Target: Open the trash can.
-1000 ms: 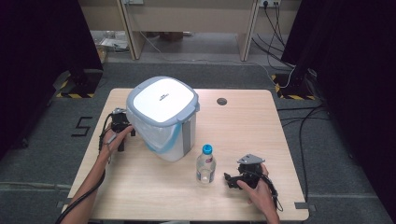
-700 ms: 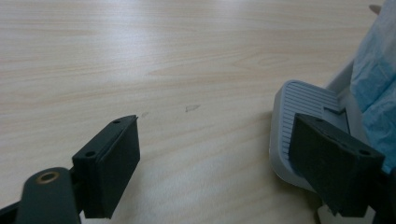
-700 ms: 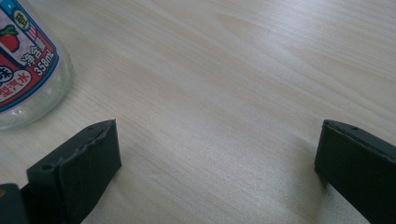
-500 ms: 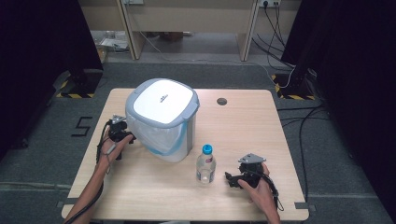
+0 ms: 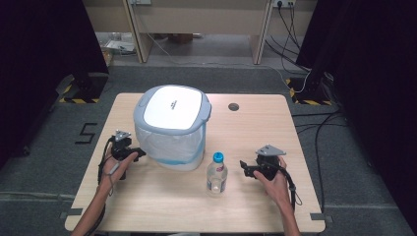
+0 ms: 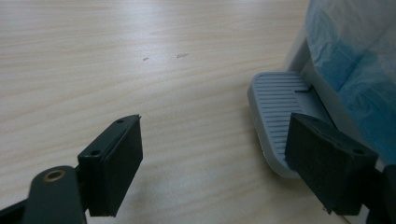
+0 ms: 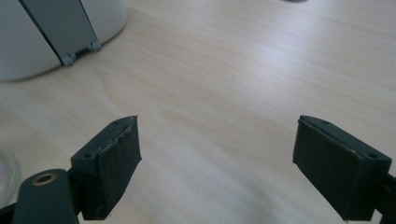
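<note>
Since a second ago the left gripper (image 5: 129,153) has drawn back from the upper left side of the pedal bin (image 5: 172,127) to its lower left corner, nearer the person's edge of the bench (image 5: 162,206), and the bin has turned a little while staying at the same spot. That bin stands upright left of the bench's middle, its pale grey lid (image 5: 172,107) shut and a blue-tinged bag (image 5: 169,145) showing through its white body.

In the left gripper view the bin's ribbed grey foot pedal (image 6: 280,109) lies flat on the bench at the bin's foot, and the gripper's right-hand finger (image 6: 327,163) sits over the pedal's near end; whether it touches I cannot tell. The other finger (image 6: 114,163) hangs over bare wood, well apart from its mate, so the fingers (image 6: 114,163) are released and grasp nothing.

Just to the bin's lower right a clear water bottle (image 5: 217,173) with a blue cap stands upright, close to the bin but apart from it.

Further right of the bin, beyond the bottle, the right gripper (image 5: 248,169) rests low at the bench, held in the person's right hand (image 5: 273,179). In the right gripper view its fingers (image 7: 109,168) are spread wide over bare wood with nothing between them, and the bin's rounded base (image 7: 56,32) shows at the upper left.

Behind the bin, to its right, a small round cable port (image 5: 233,106) sits in the bench top.
</note>
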